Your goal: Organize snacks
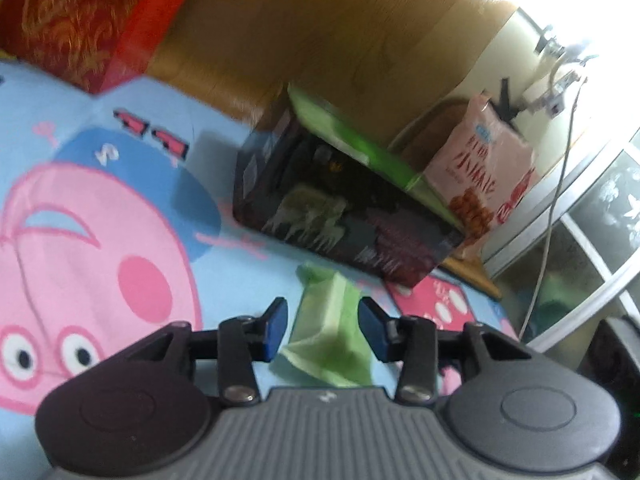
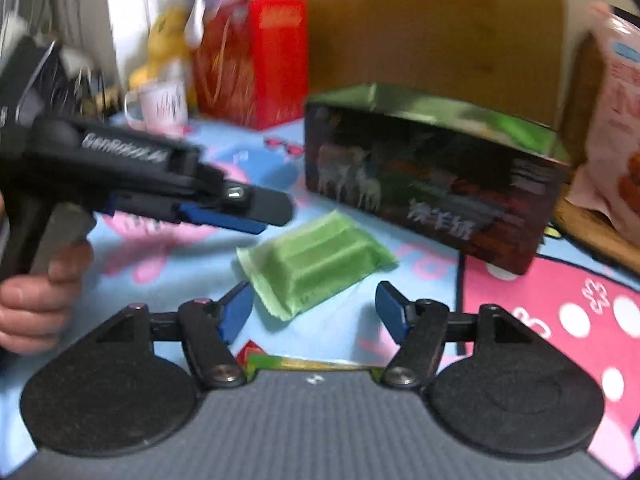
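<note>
A green snack packet (image 1: 330, 332) (image 2: 316, 256) lies flat on the cartoon bed sheet (image 1: 120, 220). In the left wrist view my left gripper (image 1: 325, 320) is open; the packet lies between its blue pads (image 1: 276, 326), with a gap on the left side. From the right wrist view the left gripper (image 2: 268, 214) hovers just up and left of the packet, held by a hand (image 2: 36, 300). My right gripper (image 2: 316, 312) is open wide, with the packet's near edge just ahead of its fingertips. A dark box with a green top (image 1: 344, 216) (image 2: 432, 192) stands behind the packet.
A pink snack bag (image 1: 484, 168) (image 2: 616, 128) stands right of the dark box on a wooden stand. A red box (image 1: 72, 20) (image 2: 256, 60), a mug (image 2: 160, 104) and a plush toy (image 2: 168, 40) sit far left. Another colourful packet (image 2: 304, 362) peeks out under my right gripper.
</note>
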`<state>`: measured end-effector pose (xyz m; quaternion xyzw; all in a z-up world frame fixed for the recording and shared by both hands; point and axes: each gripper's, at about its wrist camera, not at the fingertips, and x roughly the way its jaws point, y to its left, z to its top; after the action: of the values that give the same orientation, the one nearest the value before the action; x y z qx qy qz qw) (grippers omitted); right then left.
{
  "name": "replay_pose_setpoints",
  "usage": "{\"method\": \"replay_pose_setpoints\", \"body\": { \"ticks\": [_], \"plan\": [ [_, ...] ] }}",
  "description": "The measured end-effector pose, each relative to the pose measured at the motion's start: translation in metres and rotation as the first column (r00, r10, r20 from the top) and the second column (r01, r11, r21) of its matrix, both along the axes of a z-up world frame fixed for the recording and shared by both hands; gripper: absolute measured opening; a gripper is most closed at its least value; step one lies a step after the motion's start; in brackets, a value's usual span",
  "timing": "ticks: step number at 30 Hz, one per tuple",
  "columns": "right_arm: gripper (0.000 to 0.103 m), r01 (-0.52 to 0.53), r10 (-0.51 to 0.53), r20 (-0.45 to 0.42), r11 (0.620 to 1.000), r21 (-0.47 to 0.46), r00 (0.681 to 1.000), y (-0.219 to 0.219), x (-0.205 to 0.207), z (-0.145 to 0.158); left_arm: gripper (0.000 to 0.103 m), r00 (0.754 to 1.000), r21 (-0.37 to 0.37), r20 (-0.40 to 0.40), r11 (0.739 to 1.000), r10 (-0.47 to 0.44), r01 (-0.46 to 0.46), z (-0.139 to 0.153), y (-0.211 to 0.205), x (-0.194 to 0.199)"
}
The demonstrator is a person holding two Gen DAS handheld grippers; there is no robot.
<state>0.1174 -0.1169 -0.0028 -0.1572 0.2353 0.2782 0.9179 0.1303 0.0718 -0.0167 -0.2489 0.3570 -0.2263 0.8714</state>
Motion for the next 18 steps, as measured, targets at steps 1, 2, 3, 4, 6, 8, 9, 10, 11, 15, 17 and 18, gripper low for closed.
{"method": "replay_pose_setpoints", "body": {
  "ticks": [1,2,3,4,6,8,9,10,11,15,17,18],
  "plan": [
    [0.071,-0.008,0.008,0.000,1.000,-0.004,1.000,0.003,0.002,0.000,0.037,1.000,0.004,0.011,1.000,-0.006,0.006,0.000,-0.001,-0.001],
    [0.071,-0.019,0.019,-0.012,1.000,0.002,1.000,0.005,0.005,0.001,0.037,1.000,0.011,0.016,1.000,-0.019,0.019,0.001,-0.004,-0.001],
    [0.067,-0.026,0.026,-0.011,1.000,0.003,1.000,0.008,0.005,0.000,0.037,0.999,0.012,0.020,0.999,-0.035,0.035,0.000,-0.006,-0.002],
    [0.065,-0.019,0.019,0.004,1.000,-0.009,1.000,0.011,0.003,0.000,0.036,0.999,0.030,0.031,0.999,-0.035,0.035,0.000,-0.008,-0.004],
    [0.058,-0.020,0.021,0.033,0.999,-0.029,0.999,0.016,-0.003,-0.001,0.036,0.998,0.054,0.044,0.998,-0.037,0.035,0.002,-0.010,-0.007],
    [0.052,-0.011,0.013,0.051,0.999,-0.043,0.999,0.018,-0.012,-0.001,0.036,0.998,0.061,0.045,0.997,-0.041,0.038,0.003,-0.010,-0.010],
    [0.051,-0.008,0.010,0.047,0.999,-0.041,0.999,0.019,-0.015,0.000,0.036,0.998,0.065,0.046,0.997,-0.041,0.038,0.004,-0.008,-0.011],
    [0.050,-0.019,0.020,0.041,0.999,-0.028,0.999,0.019,-0.021,0.001,0.036,0.998,0.072,0.049,0.997,-0.038,0.034,0.005,-0.008,-0.011],
    [0.050,-0.044,0.044,0.033,0.999,-0.012,0.998,0.021,-0.026,0.000,0.036,0.998,0.078,0.056,0.997,-0.031,0.026,0.007,-0.006,-0.012],
    [0.042,-0.151,0.152,0.036,0.988,-0.027,0.988,0.034,-0.054,-0.005,0.036,0.998,0.036,0.054,0.999,0.034,-0.036,0.011,0.011,-0.013],
    [0.042,-0.178,0.178,0.038,0.984,-0.017,0.983,0.032,-0.059,-0.003,0.036,0.996,0.024,0.050,0.996,0.079,-0.080,0.012,0.021,-0.017],
    [0.042,-0.179,0.179,0.039,0.984,0.001,0.983,0.027,-0.060,0.000,0.036,0.995,0.009,0.046,0.996,0.089,-0.090,0.013,0.027,-0.021]
  ]
}}
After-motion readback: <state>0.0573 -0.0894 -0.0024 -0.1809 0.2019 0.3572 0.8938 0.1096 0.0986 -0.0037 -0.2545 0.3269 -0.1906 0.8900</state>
